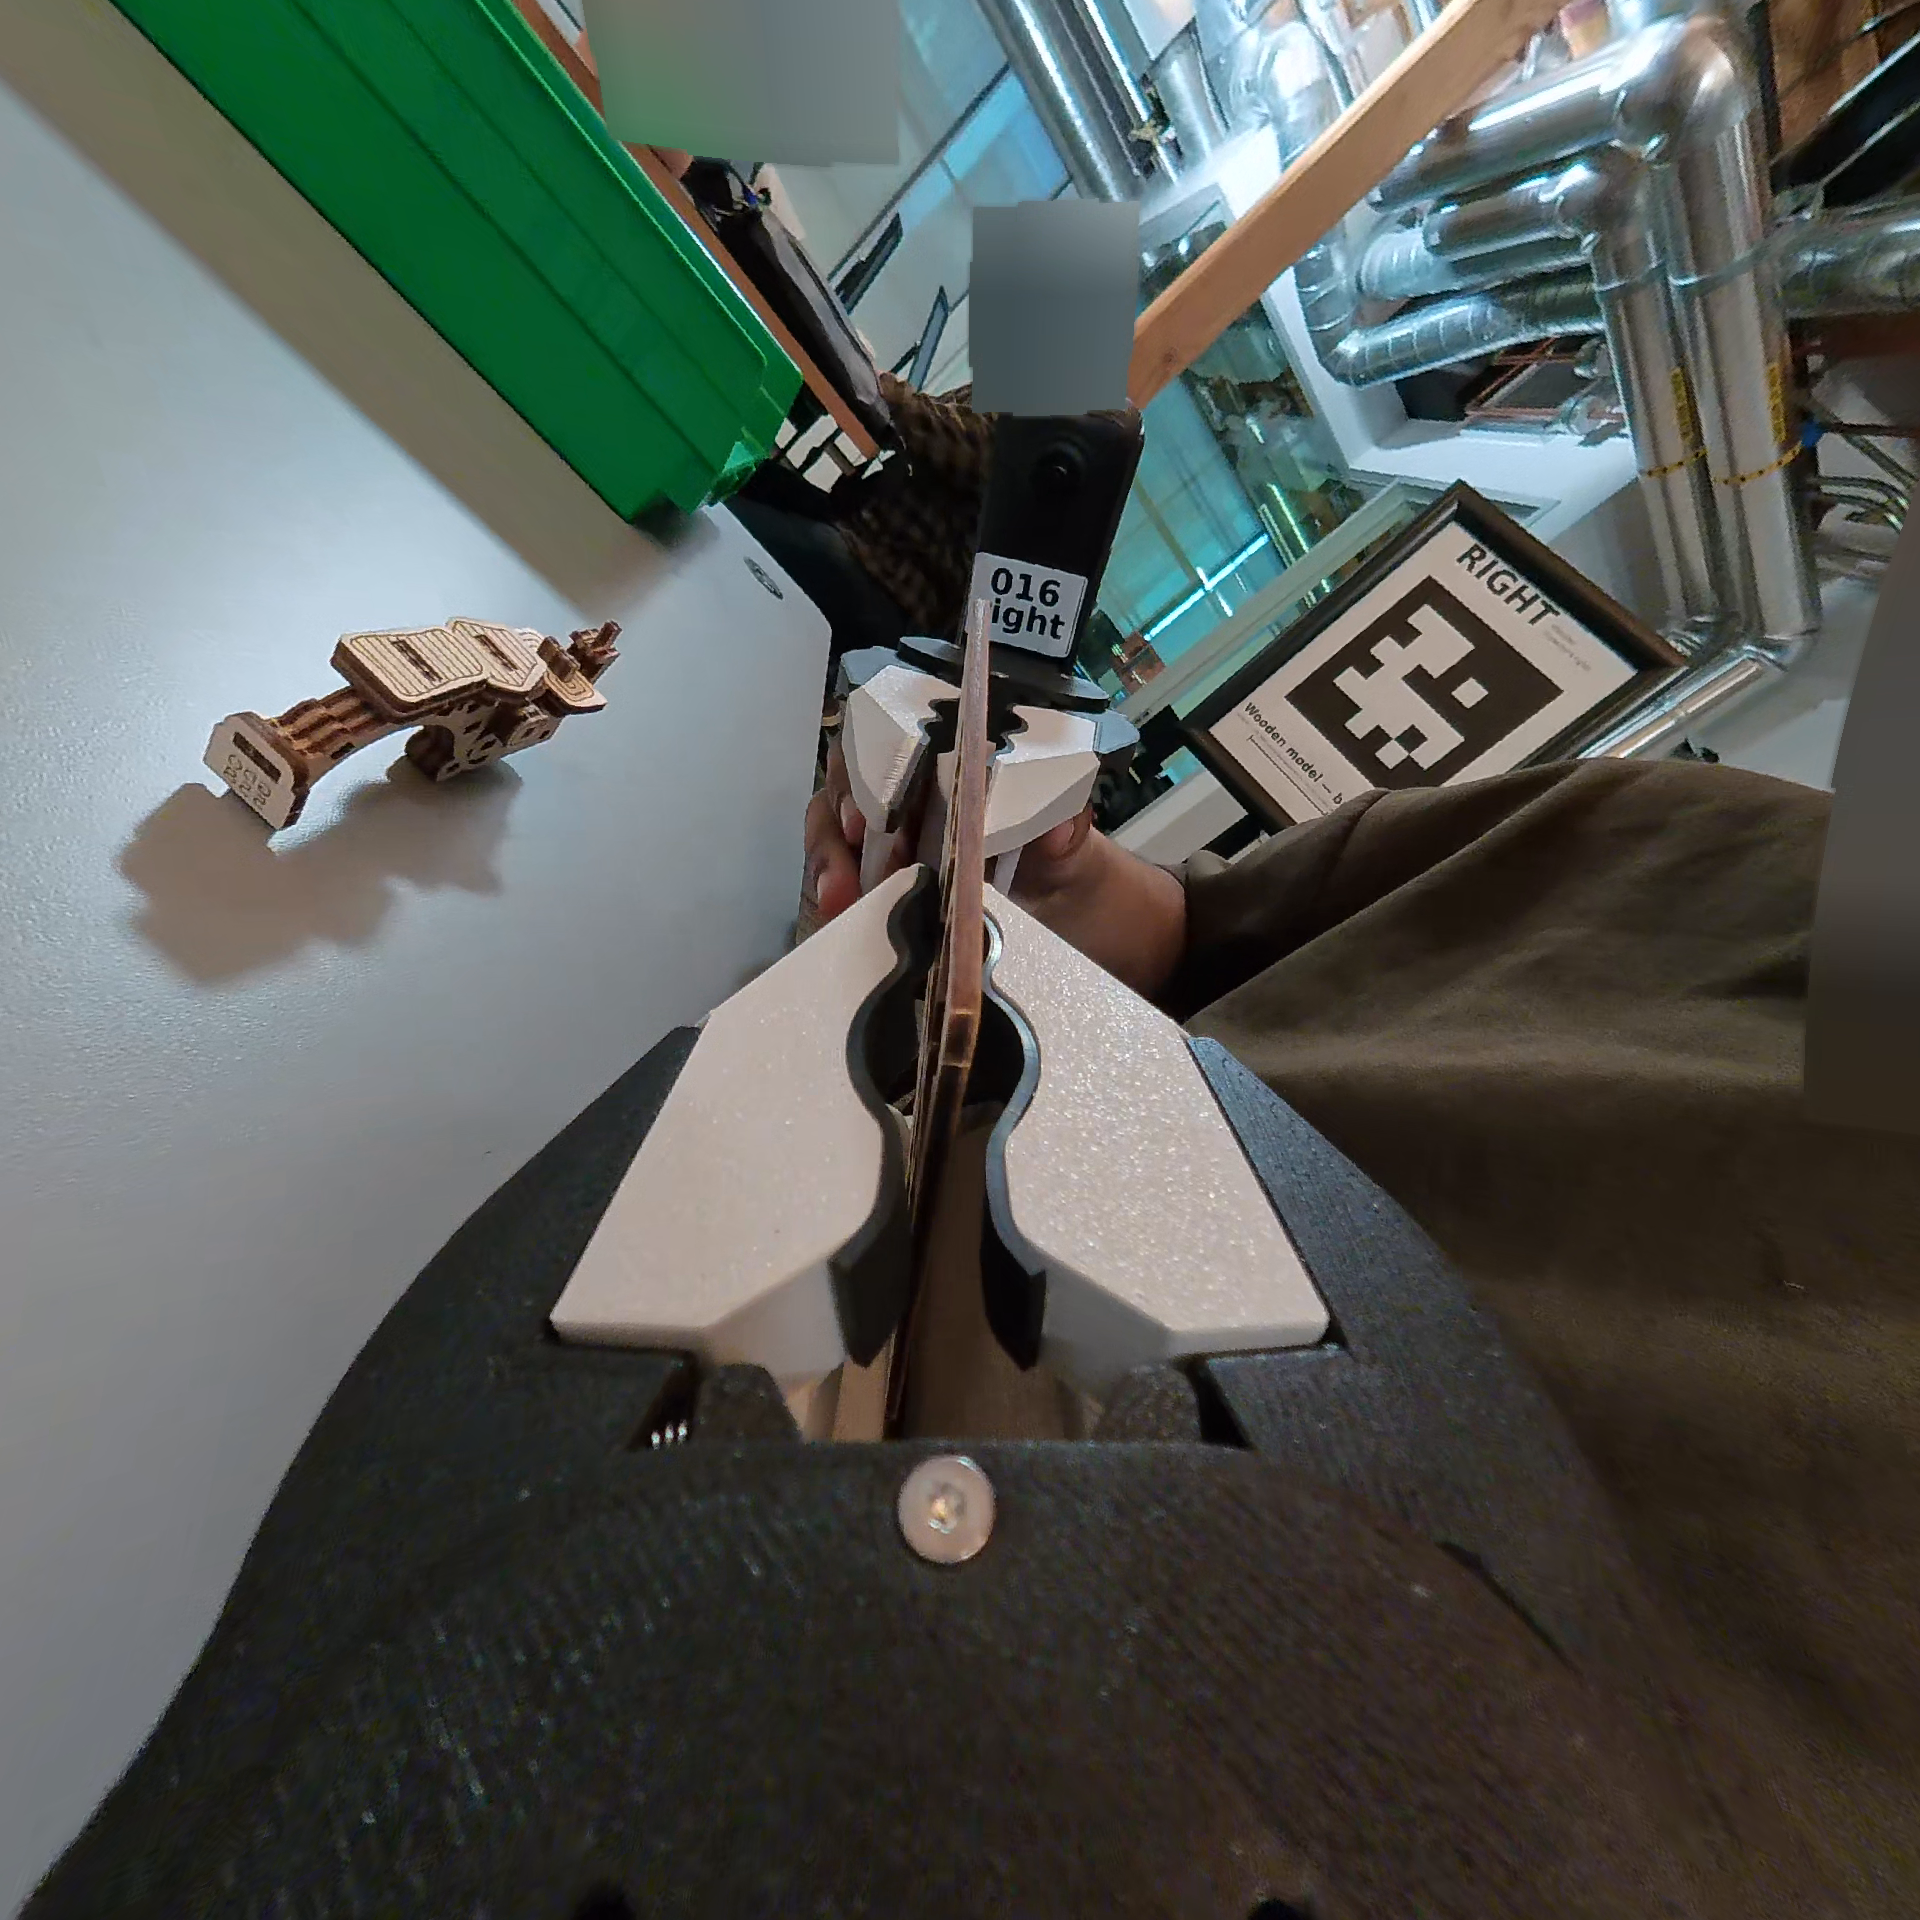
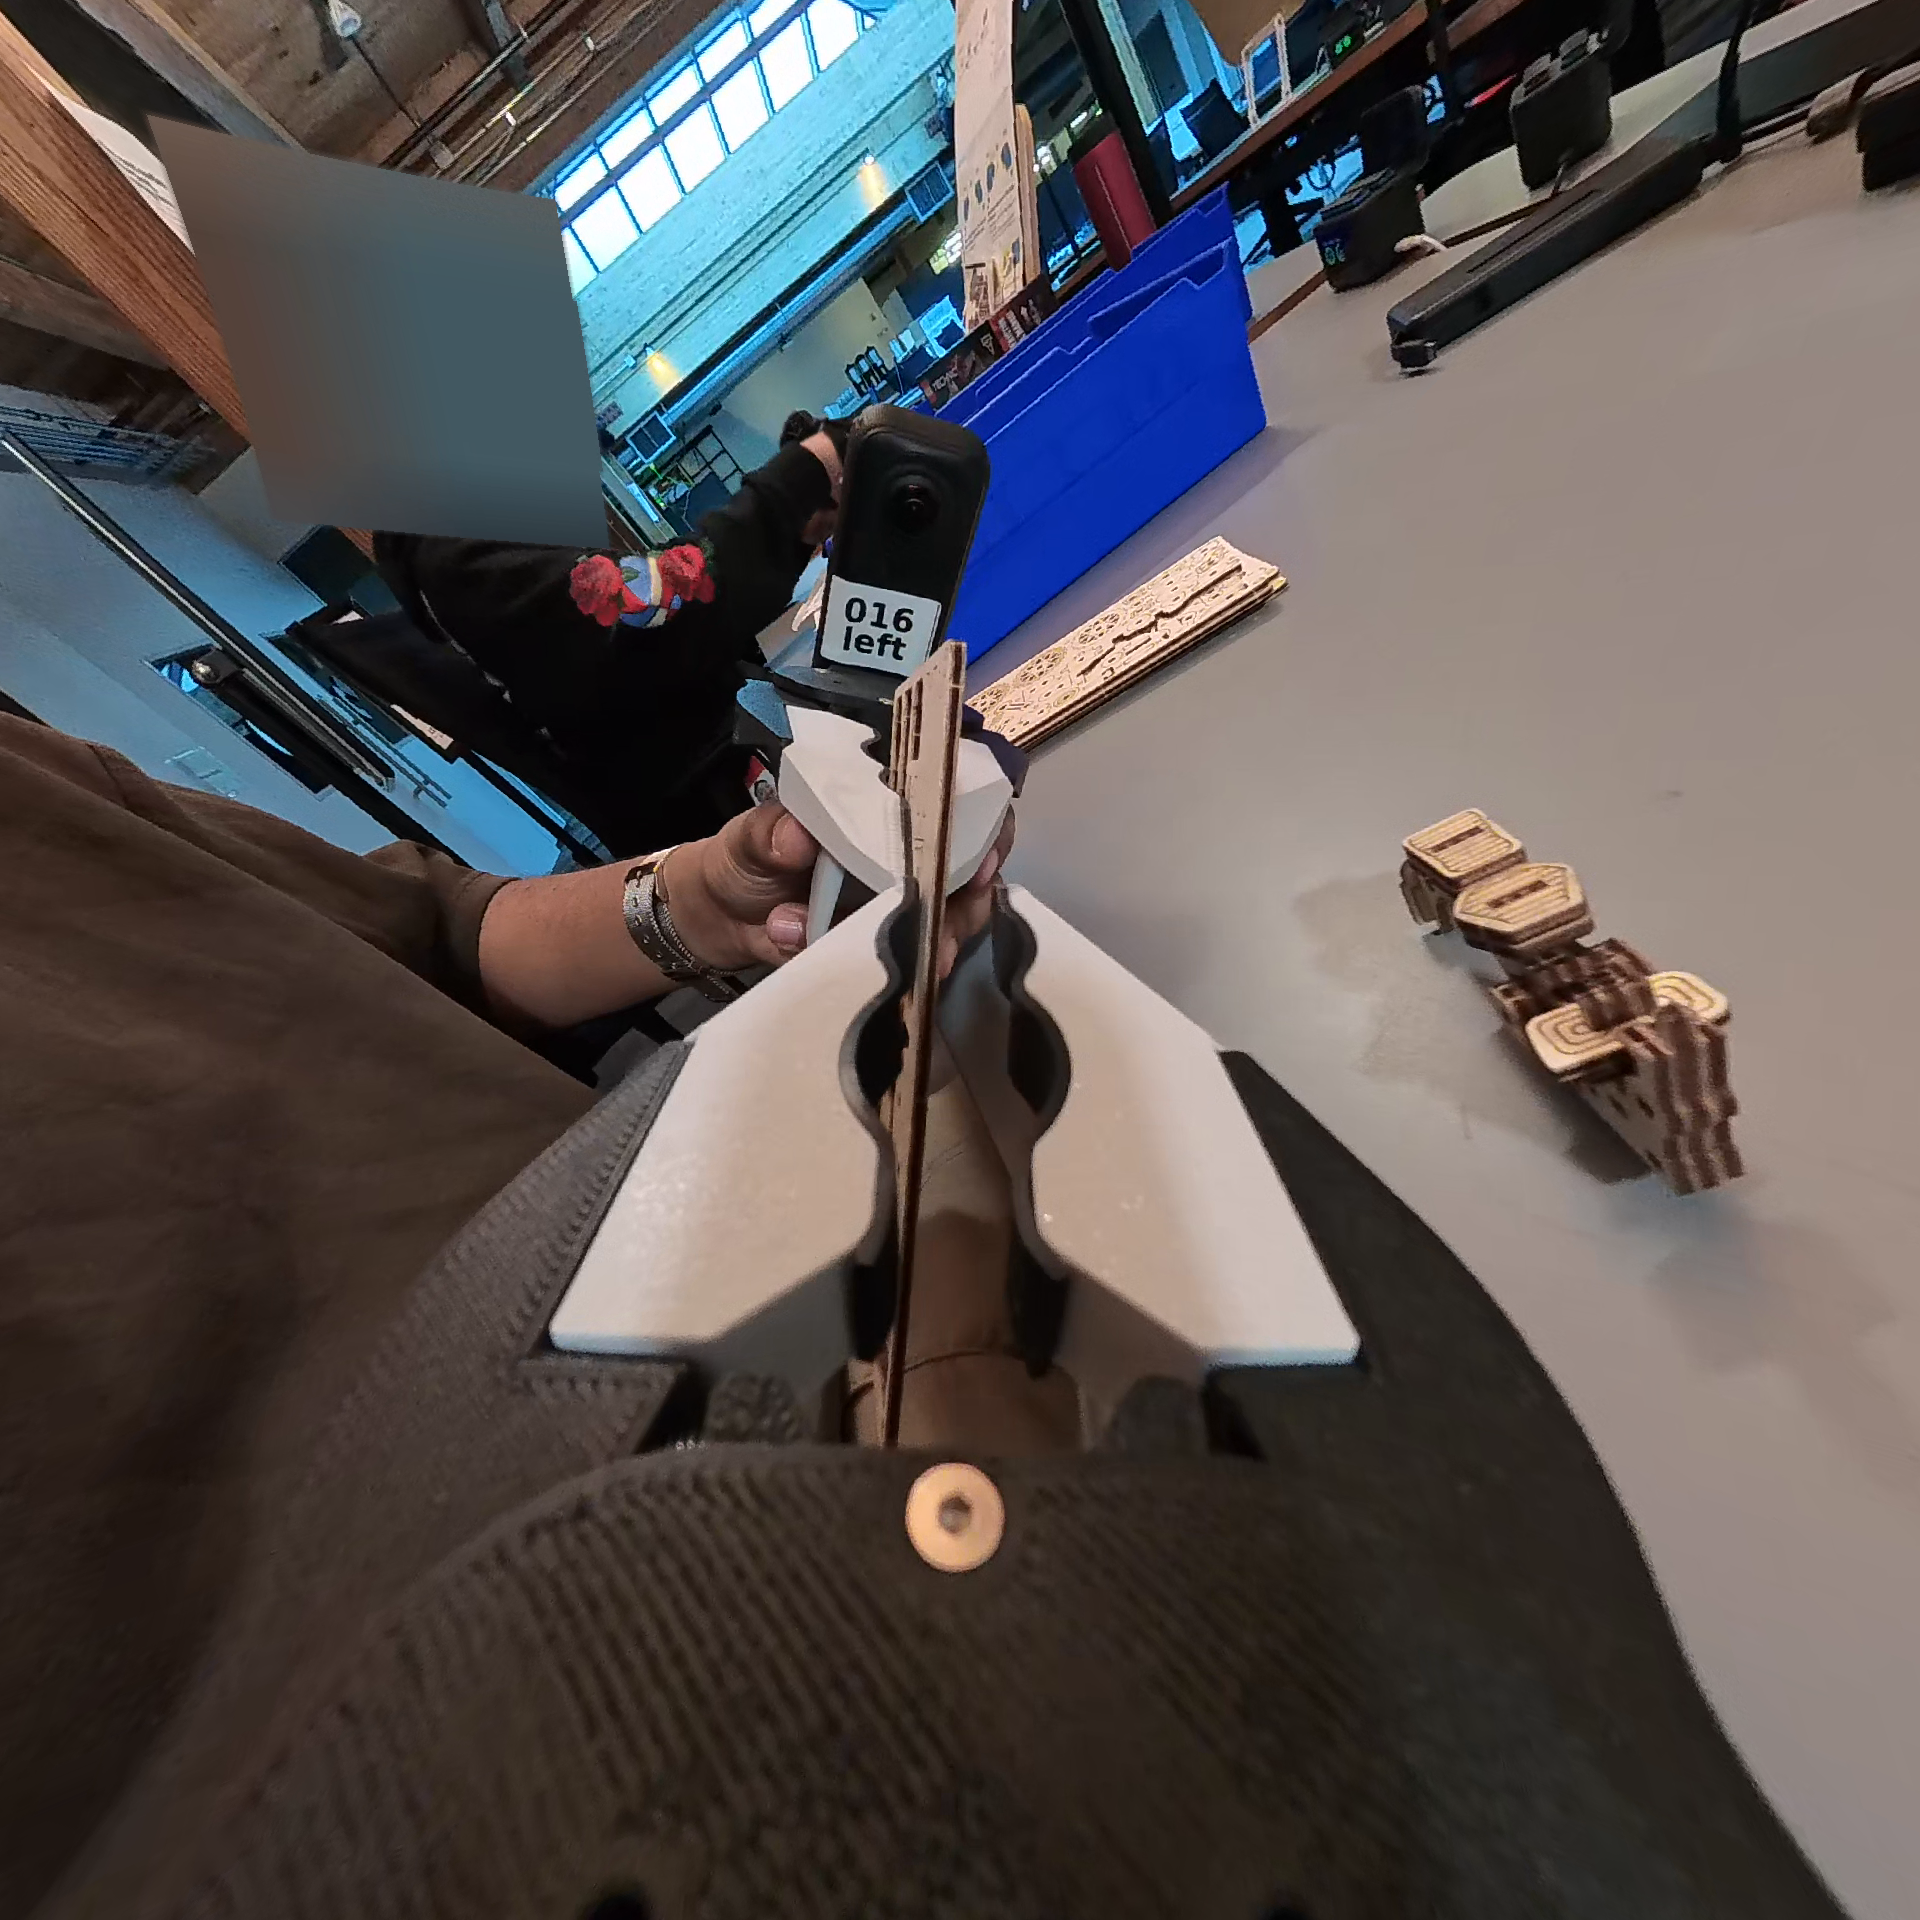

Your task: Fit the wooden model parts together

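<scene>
Plywood sheet [image 1: 961, 935] hangs edge-on between your two tools, above the bench [image 1: 260, 1143] edge: your left tool [image 1: 951, 997] is clamped narrow on one end, and your right tool [image 2: 940, 997] looks pinched on the other, though the sheet sits against one pad with a gap at the other, so that grip seems lighter. Keep both wrists in line so the thin board doesn't bow or snap; if you're freeing a part, I'd flex gently near the cut lines rather than twist. Count with me: one sheet in hand, one half-built wooden model [image 2: 1579, 987] lying on the bench well off to the side, one small stack of spare sheets [image 2: 1132, 634] beside one blue bin [image 2: 1122, 416], one green bin [image 1: 468, 229], two tools.
</scene>
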`<action>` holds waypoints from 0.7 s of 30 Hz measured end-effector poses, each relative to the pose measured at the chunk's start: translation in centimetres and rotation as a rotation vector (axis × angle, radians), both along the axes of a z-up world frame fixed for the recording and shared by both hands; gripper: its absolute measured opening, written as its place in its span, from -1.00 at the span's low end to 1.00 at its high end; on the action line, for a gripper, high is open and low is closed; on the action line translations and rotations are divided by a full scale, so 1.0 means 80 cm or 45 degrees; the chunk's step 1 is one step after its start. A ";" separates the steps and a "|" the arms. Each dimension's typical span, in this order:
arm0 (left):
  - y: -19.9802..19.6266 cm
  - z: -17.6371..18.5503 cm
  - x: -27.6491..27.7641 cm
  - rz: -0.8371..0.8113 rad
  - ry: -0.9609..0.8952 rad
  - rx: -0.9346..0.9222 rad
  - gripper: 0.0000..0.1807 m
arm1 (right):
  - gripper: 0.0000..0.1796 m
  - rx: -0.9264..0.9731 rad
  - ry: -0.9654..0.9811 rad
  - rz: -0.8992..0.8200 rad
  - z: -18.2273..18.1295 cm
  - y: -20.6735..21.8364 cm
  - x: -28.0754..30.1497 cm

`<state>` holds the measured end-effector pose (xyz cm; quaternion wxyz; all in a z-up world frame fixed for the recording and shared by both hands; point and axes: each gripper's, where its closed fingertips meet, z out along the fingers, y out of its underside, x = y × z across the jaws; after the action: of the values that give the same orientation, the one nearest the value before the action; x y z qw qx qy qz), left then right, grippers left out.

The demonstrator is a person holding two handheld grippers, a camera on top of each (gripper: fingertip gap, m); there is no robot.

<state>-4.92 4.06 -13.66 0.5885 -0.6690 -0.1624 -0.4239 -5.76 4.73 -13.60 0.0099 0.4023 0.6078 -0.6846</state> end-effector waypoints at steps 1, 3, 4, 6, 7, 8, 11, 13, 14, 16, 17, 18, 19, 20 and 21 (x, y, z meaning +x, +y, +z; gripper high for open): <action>0.000 0.000 0.000 -0.001 0.000 -0.002 -1.00 | -0.86 -0.002 0.000 0.000 0.000 0.000 0.000; 0.000 -0.001 0.001 -0.006 -0.002 -0.005 -1.00 | -0.87 -0.004 0.002 0.000 0.001 0.000 0.000; 0.000 -0.001 0.002 -0.010 -0.005 -0.005 -1.00 | -0.87 -0.005 0.004 0.001 0.001 0.000 0.000; 0.001 -0.001 0.003 -0.016 -0.008 -0.006 -1.00 | -0.88 -0.007 0.005 0.002 0.001 0.000 0.000; 0.001 -0.002 0.003 -0.018 -0.007 -0.008 -1.00 | -0.88 -0.007 0.006 0.003 0.002 0.000 0.001; 0.001 -0.002 0.004 -0.019 -0.006 -0.010 -1.00 | -0.89 -0.007 0.007 0.005 0.002 0.000 0.001; 0.001 -0.002 0.004 -0.020 -0.005 -0.012 -0.99 | -0.91 -0.009 0.010 0.008 0.002 -0.001 0.001; 0.001 -0.003 0.004 -0.020 -0.007 -0.013 -1.00 | -0.92 -0.012 0.011 0.011 0.003 -0.001 0.002; 0.001 -0.003 0.004 -0.020 -0.008 -0.014 -1.00 | -0.92 -0.012 0.011 0.012 0.003 -0.001 0.002; 0.001 -0.004 0.004 -0.018 -0.009 -0.018 -0.99 | -0.96 -0.014 0.012 0.018 0.003 -0.002 0.003; 0.001 -0.004 0.004 -0.018 -0.009 -0.017 -1.00 | -0.96 -0.014 0.012 0.020 0.003 -0.002 0.003; 0.001 -0.004 0.003 -0.018 -0.010 -0.017 -0.99 | -0.97 -0.015 0.014 0.020 0.004 -0.002 0.003; 0.001 -0.004 0.003 -0.018 -0.008 -0.017 -0.99 | -0.96 -0.015 0.014 0.021 0.004 -0.002 0.003; 0.001 -0.004 0.003 -0.017 -0.008 -0.018 -0.99 | -0.97 -0.015 0.013 0.022 0.004 -0.002 0.003; 0.001 -0.004 0.003 -0.016 -0.008 -0.017 -0.99 | -0.97 -0.017 0.011 0.023 0.004 -0.002 0.003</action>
<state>-4.64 4.17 -13.95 0.5808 -0.6728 -0.1628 -0.4285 -5.52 4.55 -13.31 0.0163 0.3937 0.6068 -0.6903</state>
